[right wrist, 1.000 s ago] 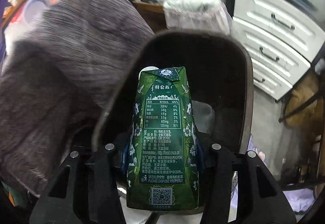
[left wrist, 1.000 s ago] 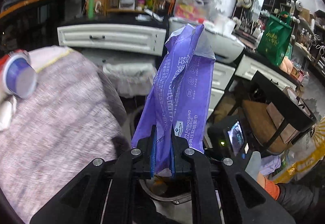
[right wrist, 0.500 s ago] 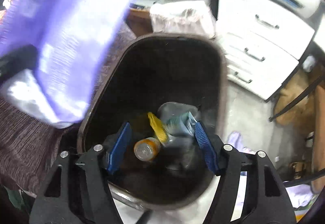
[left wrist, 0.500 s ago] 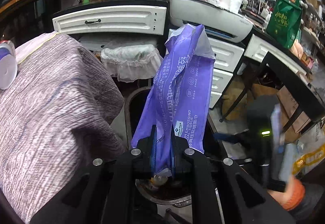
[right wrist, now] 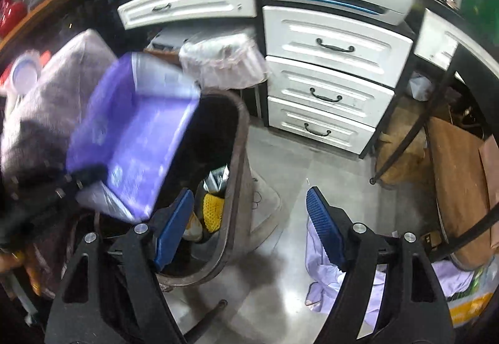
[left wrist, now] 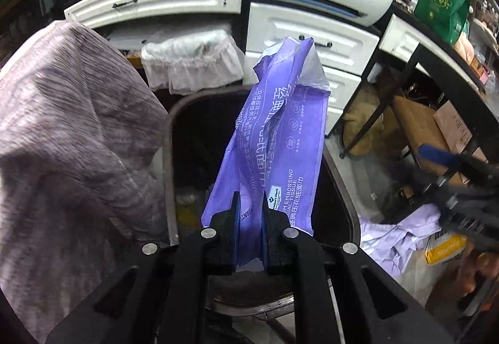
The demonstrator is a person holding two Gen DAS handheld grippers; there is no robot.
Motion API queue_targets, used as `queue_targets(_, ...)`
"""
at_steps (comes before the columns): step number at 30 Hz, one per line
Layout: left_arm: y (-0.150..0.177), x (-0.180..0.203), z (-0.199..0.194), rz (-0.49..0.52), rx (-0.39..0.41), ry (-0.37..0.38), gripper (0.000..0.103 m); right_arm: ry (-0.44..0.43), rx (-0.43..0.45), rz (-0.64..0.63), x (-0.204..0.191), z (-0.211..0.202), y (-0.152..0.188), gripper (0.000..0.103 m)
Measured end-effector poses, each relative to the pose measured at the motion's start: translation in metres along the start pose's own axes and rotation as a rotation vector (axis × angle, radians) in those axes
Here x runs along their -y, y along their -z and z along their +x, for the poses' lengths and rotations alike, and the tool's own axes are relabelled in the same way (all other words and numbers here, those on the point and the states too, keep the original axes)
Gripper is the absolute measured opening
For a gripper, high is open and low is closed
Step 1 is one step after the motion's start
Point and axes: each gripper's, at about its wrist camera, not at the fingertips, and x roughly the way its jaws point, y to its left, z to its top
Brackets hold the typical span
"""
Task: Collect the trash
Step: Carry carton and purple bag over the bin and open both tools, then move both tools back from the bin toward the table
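My left gripper (left wrist: 249,213) is shut on a purple tissue wrapper (left wrist: 277,138) and holds it upright over the mouth of a dark trash bin (left wrist: 170,138). In the right wrist view the wrapper (right wrist: 137,138) is blurred above the bin (right wrist: 237,157), with the left gripper (right wrist: 71,181) at its lower left. My right gripper (right wrist: 249,225) is open and empty, its left blue pad (right wrist: 173,225) over the bin's rim, its right pad (right wrist: 324,228) over the floor. Trash lies in the bin, including a yellow piece (right wrist: 212,213).
A table with a grey-purple cloth (left wrist: 71,138) stands left of the bin. A small bin with a white liner (left wrist: 190,60) and white drawers (right wrist: 330,85) stand behind. Lilac cloth (right wrist: 327,278) lies on the floor to the right, by a black frame table (left wrist: 414,75).
My right gripper opened and dropped the green milk carton into the bin, then swung right. My left gripper brought the purple wrapper down over the bin's mouth.
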Motion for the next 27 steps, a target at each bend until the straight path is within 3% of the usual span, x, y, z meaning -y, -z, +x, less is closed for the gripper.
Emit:
queue_targets(5, 0.002, 0.004, 0.011, 0.001, -0.029, -0.003, 0.011, -0.007, 0.028, 0.015, 0.004, -0.007, -0.007, 0.075)
queue_targets(8, 0.003, 0.008, 0.018, 0.003, -0.055, 0.003, 0.022, -0.024, 0.035, 0.023, 0.003, -0.011, -0.007, 0.075)
queue_targets(11, 0.005, 0.012, 0.014, 0.005, -0.039, -0.001, 0.071, -0.03, 0.045, 0.029, 0.004, -0.014, -0.009, 0.075)
queue_targets(12, 0.006, 0.012, 0.012, 0.003, -0.028, 0.002, 0.074, -0.025, 0.054, 0.027, 0.003, -0.017, -0.01, 0.075)
queue_targets(21, 0.001, 0.015, -0.043, -0.005, 0.064, 0.081, 0.084, -0.045, 0.119, 0.031, -0.001, -0.04, -0.018, 0.08)
queue_targets(27, 0.003, 0.013, -0.088, 0.061, 0.154, 0.053, 0.093, -0.077, 0.126, 0.017, -0.012, -0.046, -0.023, 0.082)
